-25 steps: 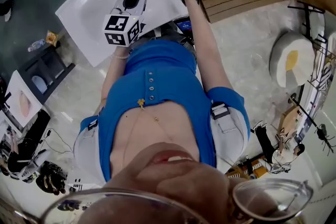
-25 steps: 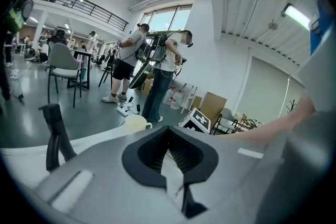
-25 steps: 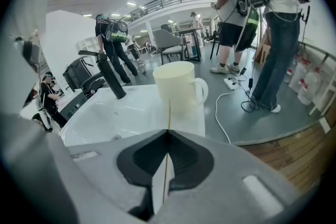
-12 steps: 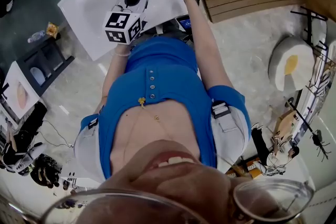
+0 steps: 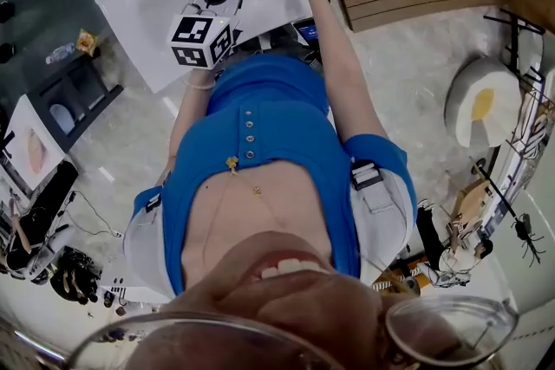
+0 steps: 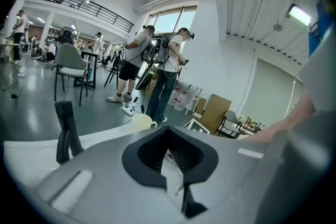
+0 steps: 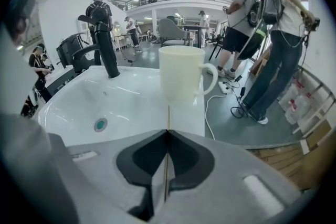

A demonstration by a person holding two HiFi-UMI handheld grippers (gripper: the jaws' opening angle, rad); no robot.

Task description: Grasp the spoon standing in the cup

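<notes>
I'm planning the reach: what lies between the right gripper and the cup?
Only a bare strip of white sink ledge. The right gripper, jaws shut, faces the cup straight on, as its own view shows.

You hold two tools, a left tool [image 6: 168, 127] and a right tool [image 7: 168, 132], one in each hand. Before you lies one white sink [image 7: 79, 107], with one black tap [image 7: 107, 55] and one drain [image 7: 100, 124]. One white cup [image 7: 181, 73], with one handle, stands on the sink's rim. Beyond the cup stand two people [image 7: 283, 18] wearing backpacks; the figures farther off are too small to count.
</notes>
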